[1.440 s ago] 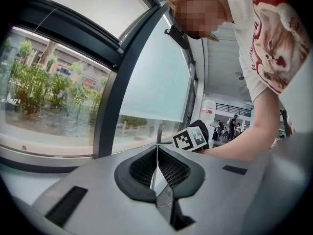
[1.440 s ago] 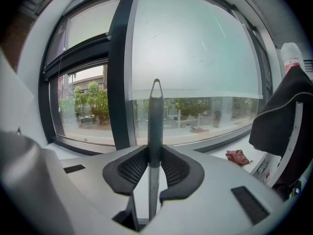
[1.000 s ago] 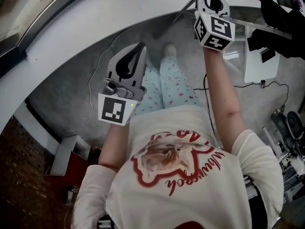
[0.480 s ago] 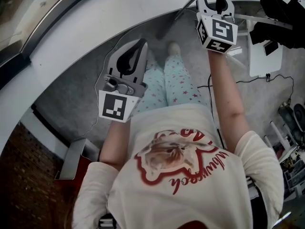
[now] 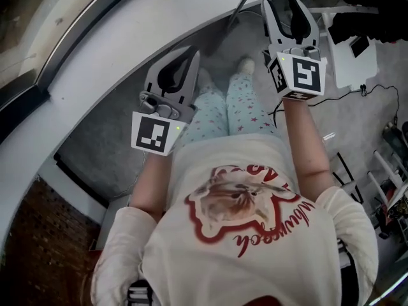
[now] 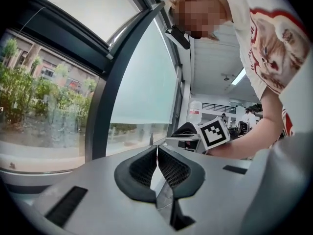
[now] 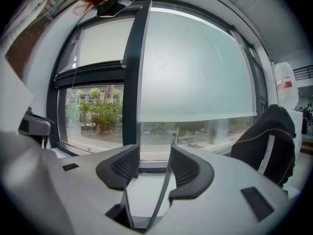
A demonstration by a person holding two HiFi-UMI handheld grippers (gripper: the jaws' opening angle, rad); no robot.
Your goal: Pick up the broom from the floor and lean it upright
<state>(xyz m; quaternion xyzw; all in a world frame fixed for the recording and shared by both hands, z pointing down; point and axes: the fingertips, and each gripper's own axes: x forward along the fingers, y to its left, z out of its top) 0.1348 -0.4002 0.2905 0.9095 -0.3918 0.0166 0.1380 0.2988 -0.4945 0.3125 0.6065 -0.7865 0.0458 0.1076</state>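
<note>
The broom's thin dark handle (image 5: 245, 2) leans against the white window ledge at the top of the head view. In the right gripper view the handle (image 7: 164, 185) runs as a slim rod between the jaws, close to the right pad, and neither pad presses it. My right gripper (image 5: 282, 0) sits just right of the handle with its jaws opening wide. My left gripper (image 5: 190, 53) hangs over the person's legs, shut and empty, with its pads meeting (image 6: 157, 152). The right gripper's marker cube (image 6: 213, 132) shows in the left gripper view.
A curved white window ledge (image 5: 127, 37) borders the grey carpet. A dark window post (image 7: 139, 82) stands straight ahead of the right gripper. A black chair (image 7: 264, 136) is at the right. White furniture (image 5: 350, 62) and floor cables (image 5: 376, 101) lie to the right.
My right gripper's jaws have spread apart and it has drawn back from the broom handle toward the person. The left gripper stays shut and has hardly shifted.
</note>
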